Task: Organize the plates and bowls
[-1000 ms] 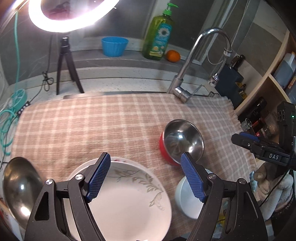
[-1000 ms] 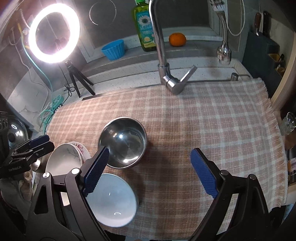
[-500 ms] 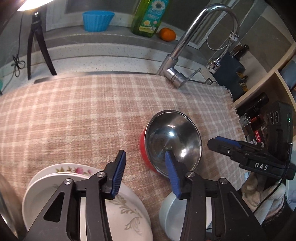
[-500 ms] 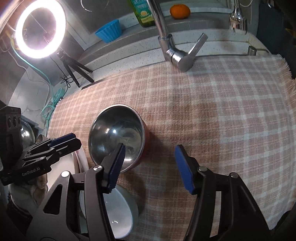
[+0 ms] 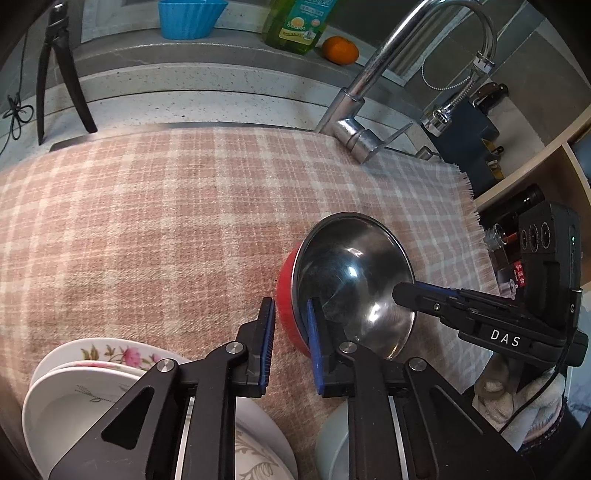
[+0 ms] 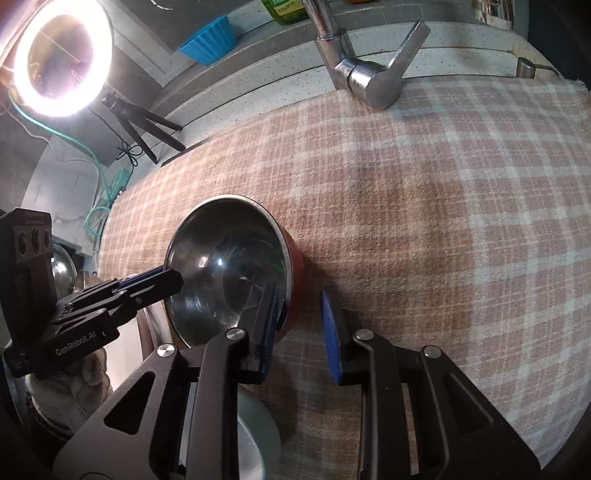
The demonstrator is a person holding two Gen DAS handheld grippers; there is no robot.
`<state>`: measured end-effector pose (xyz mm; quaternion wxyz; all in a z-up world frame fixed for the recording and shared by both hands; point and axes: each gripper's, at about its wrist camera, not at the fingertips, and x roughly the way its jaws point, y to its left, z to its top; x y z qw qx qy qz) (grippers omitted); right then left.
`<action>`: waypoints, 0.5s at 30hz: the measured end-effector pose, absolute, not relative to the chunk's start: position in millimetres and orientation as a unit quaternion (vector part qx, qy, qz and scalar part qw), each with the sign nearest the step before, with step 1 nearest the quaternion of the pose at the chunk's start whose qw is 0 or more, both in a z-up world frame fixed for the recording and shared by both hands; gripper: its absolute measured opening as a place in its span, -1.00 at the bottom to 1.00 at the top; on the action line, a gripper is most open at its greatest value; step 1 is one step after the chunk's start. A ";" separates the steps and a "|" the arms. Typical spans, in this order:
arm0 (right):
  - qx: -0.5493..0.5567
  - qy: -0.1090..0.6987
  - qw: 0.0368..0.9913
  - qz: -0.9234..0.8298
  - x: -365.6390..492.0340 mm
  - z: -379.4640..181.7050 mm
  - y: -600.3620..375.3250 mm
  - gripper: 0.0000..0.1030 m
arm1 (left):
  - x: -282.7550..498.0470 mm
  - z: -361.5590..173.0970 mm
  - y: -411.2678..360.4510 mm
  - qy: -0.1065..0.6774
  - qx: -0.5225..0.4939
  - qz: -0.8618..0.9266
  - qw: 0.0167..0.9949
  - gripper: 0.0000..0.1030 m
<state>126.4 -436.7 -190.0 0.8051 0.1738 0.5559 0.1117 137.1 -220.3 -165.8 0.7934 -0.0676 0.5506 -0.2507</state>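
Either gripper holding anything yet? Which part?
Not firmly yet. Both the left gripper and right gripper straddle opposite sides of the red steel-lined bowl's rim, one finger inside, one outside, jaws closing.

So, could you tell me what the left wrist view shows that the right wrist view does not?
Only the left wrist view shows the stacked plates, the orange and the shelf at the right. Only the right wrist view shows the lit ring light. Both show the steel bowl with its red outside on the checked cloth, with the left gripper and the right gripper each closing over a side of its rim, plus the faucet and blue cup.
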 end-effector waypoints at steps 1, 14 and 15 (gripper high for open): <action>0.176 0.556 0.804 0.113 126.5 -190.4 -436.7 -0.60 | 137.4 -166.0 -220.7 0.551 -0.067 -0.252 0.793 -0.75; 0.185 0.557 0.803 0.107 127.5 -188.6 -431.0 -0.76 | 138.3 -162.3 -222.3 0.546 -0.068 -0.259 0.794 -0.78; 0.185 0.556 0.803 0.106 127.2 -187.9 -430.8 -0.76 | 137.8 -160.9 -222.0 0.544 -0.069 -0.259 0.795 -0.78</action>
